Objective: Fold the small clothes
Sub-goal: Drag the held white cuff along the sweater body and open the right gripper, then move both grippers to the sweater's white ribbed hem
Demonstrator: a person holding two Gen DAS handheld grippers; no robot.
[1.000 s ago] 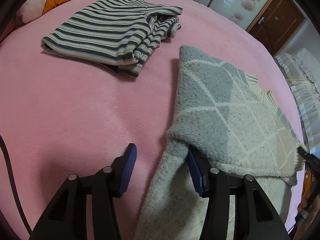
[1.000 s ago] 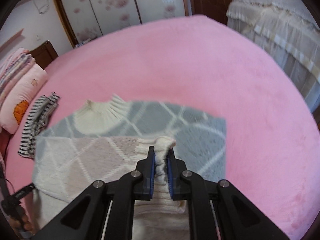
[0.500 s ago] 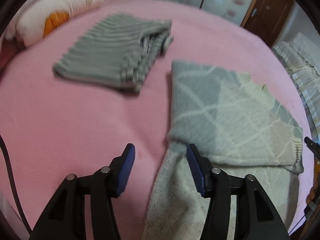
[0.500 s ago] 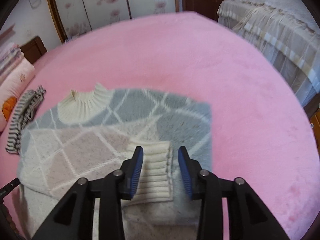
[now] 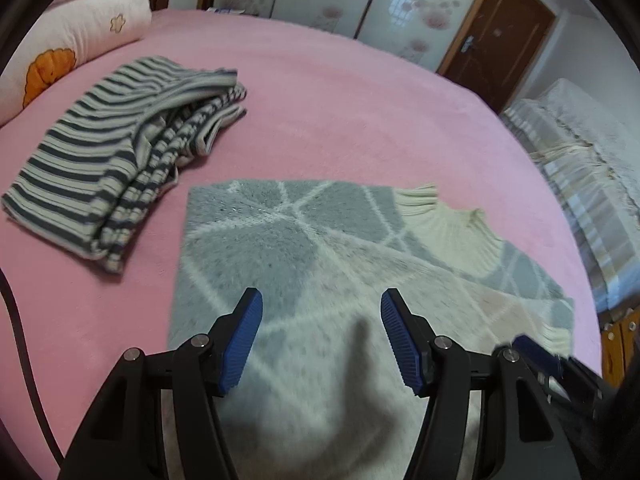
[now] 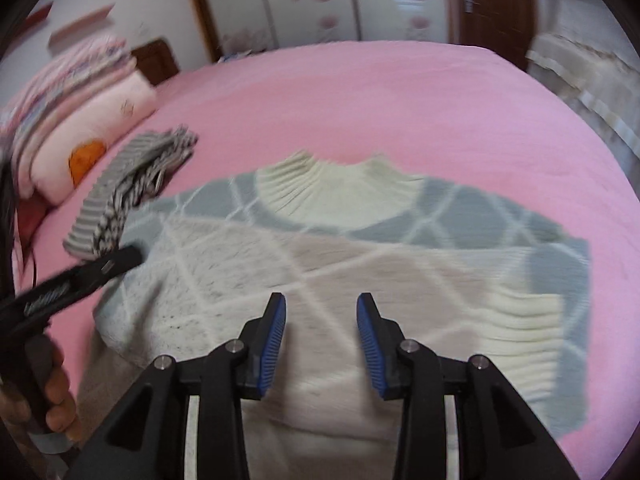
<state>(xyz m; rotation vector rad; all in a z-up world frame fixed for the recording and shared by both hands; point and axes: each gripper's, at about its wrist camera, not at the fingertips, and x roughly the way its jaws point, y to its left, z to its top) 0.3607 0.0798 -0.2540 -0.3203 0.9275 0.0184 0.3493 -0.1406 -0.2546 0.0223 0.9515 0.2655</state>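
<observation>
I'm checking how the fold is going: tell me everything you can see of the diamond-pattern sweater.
The diamond-pattern sweater is a fuzzy knit in grey, cream and beige with white lattice lines and a ribbed cream turtleneck collar. It lies flat on the pink blanket, both sleeves folded in over the body, a ribbed cuff on top. Neither pair of tongs grips it.

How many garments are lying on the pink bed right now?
2. The grey-and-cream diamond sweater lies spread beneath both grippers; the folded striped top sits beside it, toward the pillows. Others may lie outside the views.
</observation>
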